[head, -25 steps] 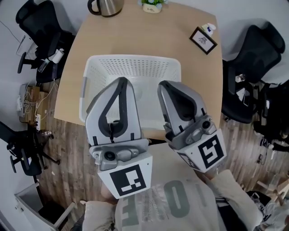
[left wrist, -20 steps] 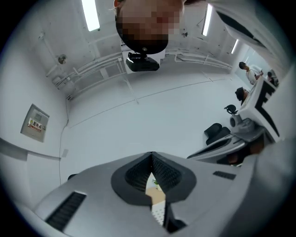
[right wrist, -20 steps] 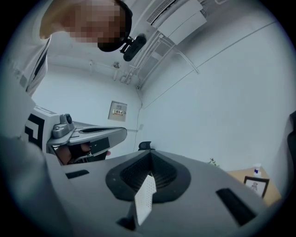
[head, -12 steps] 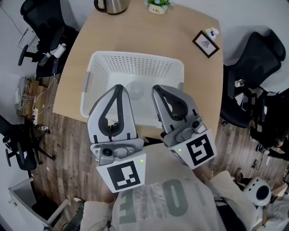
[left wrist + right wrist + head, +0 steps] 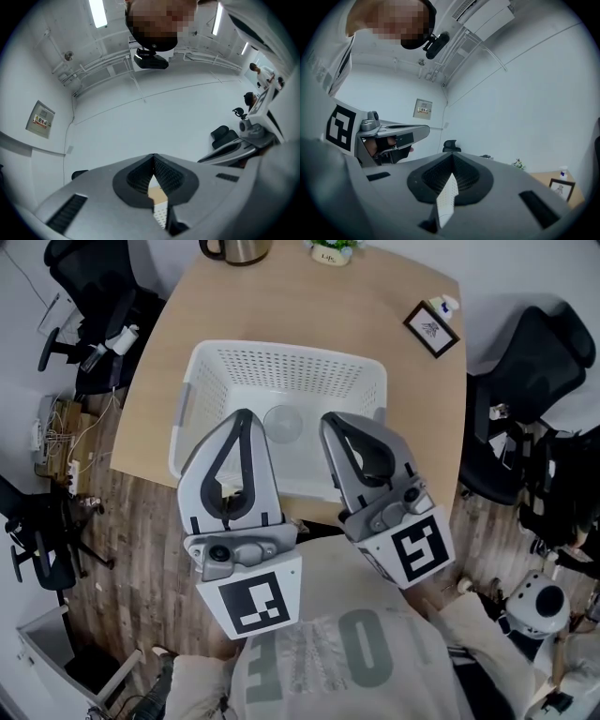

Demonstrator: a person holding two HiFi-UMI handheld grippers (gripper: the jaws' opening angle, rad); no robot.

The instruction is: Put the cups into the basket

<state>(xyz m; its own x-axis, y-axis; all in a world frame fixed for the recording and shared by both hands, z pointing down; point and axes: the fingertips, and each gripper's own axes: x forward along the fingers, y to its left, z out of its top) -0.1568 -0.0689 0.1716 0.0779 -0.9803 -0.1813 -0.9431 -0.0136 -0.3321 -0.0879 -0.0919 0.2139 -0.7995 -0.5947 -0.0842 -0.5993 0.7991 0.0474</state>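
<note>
On the wooden table point(image 5: 375, 343) stands one white basket point(image 5: 281, 360) with one clear cup point(image 5: 283, 423) inside it, toward the near wall. Two grippers hover over the basket's near edge. The left gripper point(image 5: 241, 418) and the right gripper point(image 5: 330, 420) each have their jaws pressed together, gripping nothing.

left gripper point(image 5: 242, 416): fingers together, empty | right gripper point(image 5: 329, 420): fingers together, empty
</note>
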